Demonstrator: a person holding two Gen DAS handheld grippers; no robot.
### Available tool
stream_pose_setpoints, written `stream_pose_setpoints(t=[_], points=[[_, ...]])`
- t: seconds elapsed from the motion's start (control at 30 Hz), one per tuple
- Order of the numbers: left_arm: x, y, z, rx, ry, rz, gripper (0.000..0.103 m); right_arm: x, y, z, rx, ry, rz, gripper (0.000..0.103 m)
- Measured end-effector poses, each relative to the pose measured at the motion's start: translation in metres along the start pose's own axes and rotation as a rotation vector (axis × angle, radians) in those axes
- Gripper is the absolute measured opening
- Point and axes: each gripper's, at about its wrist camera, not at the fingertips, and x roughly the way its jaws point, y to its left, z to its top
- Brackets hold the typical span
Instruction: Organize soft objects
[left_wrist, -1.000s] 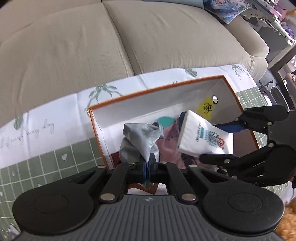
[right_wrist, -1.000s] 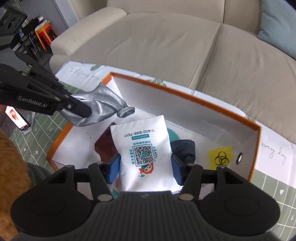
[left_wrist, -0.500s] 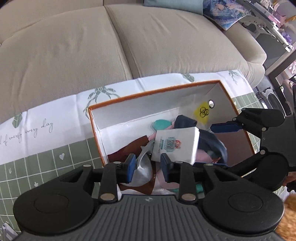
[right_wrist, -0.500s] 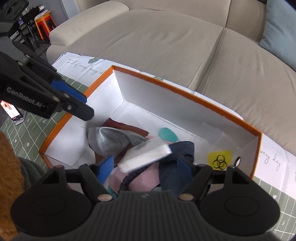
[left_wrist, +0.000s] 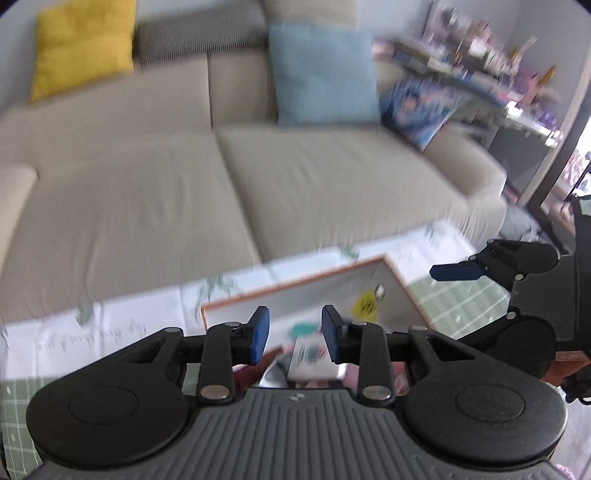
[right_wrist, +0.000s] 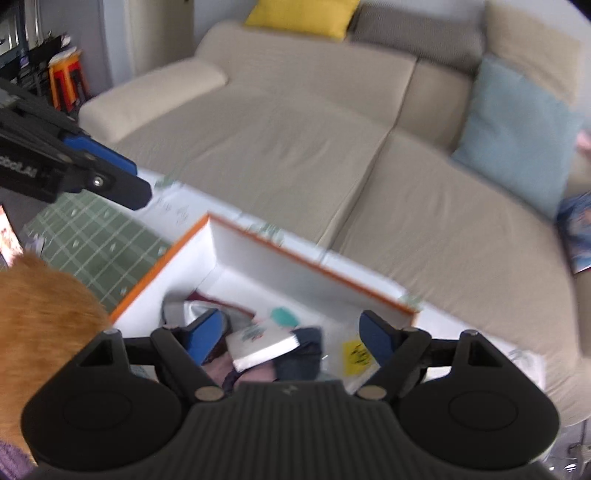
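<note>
**Desk:** Soft objects first — where do they sit in the left wrist view?

**Photographer:** In the orange-rimmed box (left_wrist: 400, 282) on the green checked tablecloth (left_wrist: 461, 295), in front of the beige sofa (left_wrist: 295, 177). A white pouch (left_wrist: 314, 362) lies on top of the pile, with a silver piece (left_wrist: 275, 374) just beside it. The left gripper (left_wrist: 295, 334) hangs above them, blue pads apart, nothing between them. Its jaws have just been opening, so I read this as a release: the load is in the box.

**Desk:** And the other tool there?

**Photographer:** The right gripper (left_wrist: 458, 272) juts in from the right edge, over the box's far side. Only one blue pad shows, so from this view I cannot tell its spread.

**Desk:** The right wrist view?

**Photographer:** It settles that. The right gripper (right_wrist: 291, 334) has its jaws wide and empty; they have just been opening too. Below, the white pouch (right_wrist: 264, 343) rests tilted on a dark blue garment (right_wrist: 301, 360), a silver bag (right_wrist: 184, 312) to its left, pink cloth (right_wrist: 229, 369) underneath, all inside the box (right_wrist: 295, 254). The left gripper (right_wrist: 122, 184) reaches in from the left, clear of the rim.

**Desk:** Why the heap?

**Photographer:** Dropped pieces, likely; nothing looks folded. The blur makes finer detail unreadable.
</note>
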Motion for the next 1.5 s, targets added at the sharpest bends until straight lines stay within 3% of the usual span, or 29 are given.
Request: stream_pose_setpoints(t=[0.17, 0.37, 0.57, 0.83, 1.0, 1.23, 1.37, 1.5], points=[[-0.059, -0.036, -0.019, 0.030, -0.128, -0.005, 0.037, -0.072, 0.012, -0.009, 0.011, -0.138, -0.055, 0.080], [-0.110, -0.084, -0.077, 0.061, -0.267, 0.012, 0.037, -0.152, 0.043, -0.046, 0.030, -0.282, -0.070, 0.080], [-0.132, -0.120, -0.153, 0.031, -0.392, 0.041, 0.037, -0.204, 0.085, -0.120, 0.060, -0.414, -0.155, 0.083], [-0.127, -0.144, -0.242, -0.079, -0.449, 0.077, 0.037, -0.232, 0.137, -0.234, 0.151, -0.518, -0.256, 0.086], [-0.117, -0.153, -0.288, -0.078, -0.446, 0.140, 0.041, -0.233, 0.164, -0.283, 0.232, -0.528, -0.304, 0.089], [-0.078, -0.153, -0.345, -0.143, -0.329, 0.245, 0.059, -0.207, 0.192, -0.332, 0.277, -0.486, -0.332, 0.097], [-0.068, -0.155, -0.359, -0.138, -0.295, 0.283, 0.075, -0.184, 0.196, -0.349, 0.298, -0.436, -0.330, 0.097], [-0.069, -0.162, -0.364, -0.102, -0.300, 0.283, 0.080, -0.173, 0.191, -0.355, 0.322, -0.414, -0.330, 0.097]])
